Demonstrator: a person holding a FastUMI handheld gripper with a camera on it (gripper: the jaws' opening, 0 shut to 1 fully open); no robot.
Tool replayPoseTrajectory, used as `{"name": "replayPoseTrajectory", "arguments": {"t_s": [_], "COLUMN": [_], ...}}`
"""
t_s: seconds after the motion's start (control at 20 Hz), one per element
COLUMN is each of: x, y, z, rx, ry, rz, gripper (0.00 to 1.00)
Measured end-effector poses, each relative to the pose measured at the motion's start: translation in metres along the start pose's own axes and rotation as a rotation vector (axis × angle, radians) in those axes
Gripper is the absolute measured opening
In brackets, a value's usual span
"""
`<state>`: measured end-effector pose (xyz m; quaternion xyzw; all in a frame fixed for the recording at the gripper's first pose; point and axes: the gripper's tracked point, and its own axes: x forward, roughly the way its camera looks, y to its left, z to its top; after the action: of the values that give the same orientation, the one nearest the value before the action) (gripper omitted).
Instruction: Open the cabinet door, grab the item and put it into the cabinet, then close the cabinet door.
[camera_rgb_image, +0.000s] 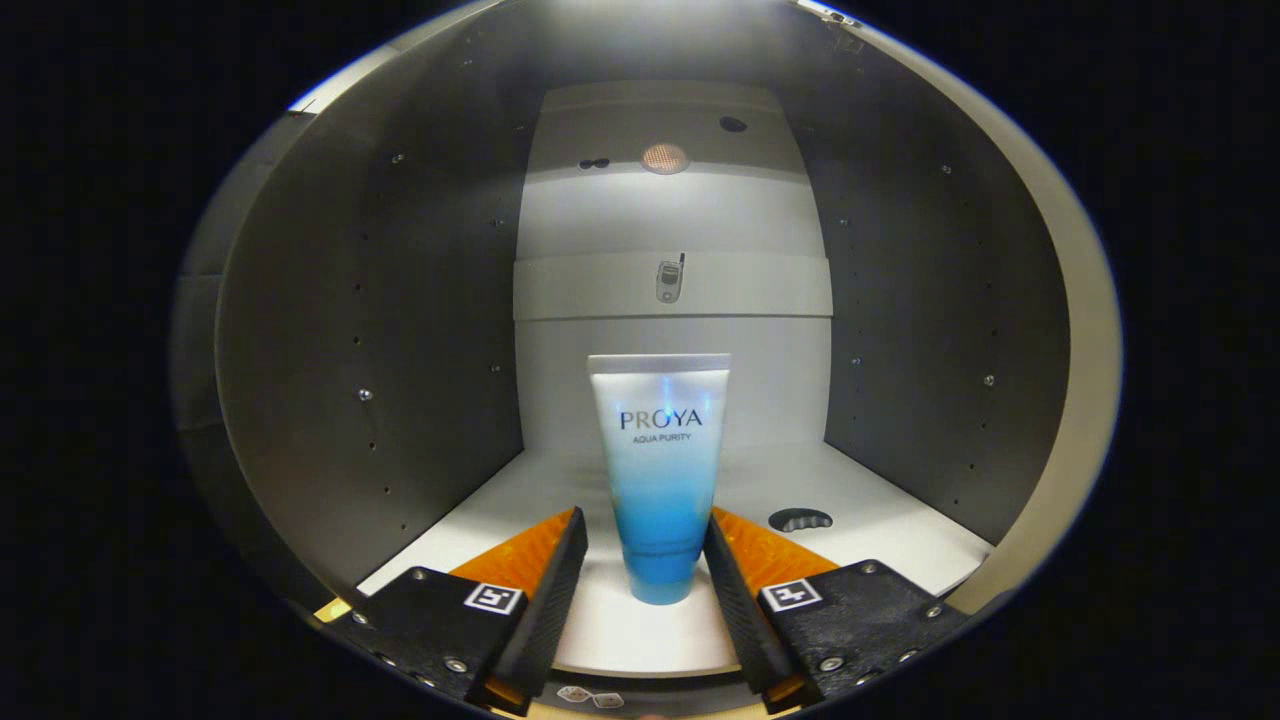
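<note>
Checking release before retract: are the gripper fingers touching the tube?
Apart. The gripper view shows white shelf on both sides between the open gripper and the standing tube.

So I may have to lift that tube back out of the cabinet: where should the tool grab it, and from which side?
Grip the tube low on its narrow blue end, from the front, one finger on each side. It stands upright on the cabinet floor, wide flat end up, and the body tapers downward, so the lower part fits the gap. The tool already straddles it there; whether the fingers touch it is unclear.
</note>
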<state>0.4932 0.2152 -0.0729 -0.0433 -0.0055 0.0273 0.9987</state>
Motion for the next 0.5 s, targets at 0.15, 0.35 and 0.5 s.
{"name": "replayPoseTrajectory", "arguments": {"t_s": [0.15, 0.35, 0.5], "x": [-0.012, -0.057, -0.103], "y": [0.004, 0.008, 0.007], "z": [0.002, 0.007, 0.011], "rx": [0.001, 0.055, 0.02], "ry": [0.009, 0.018, 0.015], "rz": [0.011, 0.01, 0.003], "gripper": [0.88, 0.93, 0.93]}}
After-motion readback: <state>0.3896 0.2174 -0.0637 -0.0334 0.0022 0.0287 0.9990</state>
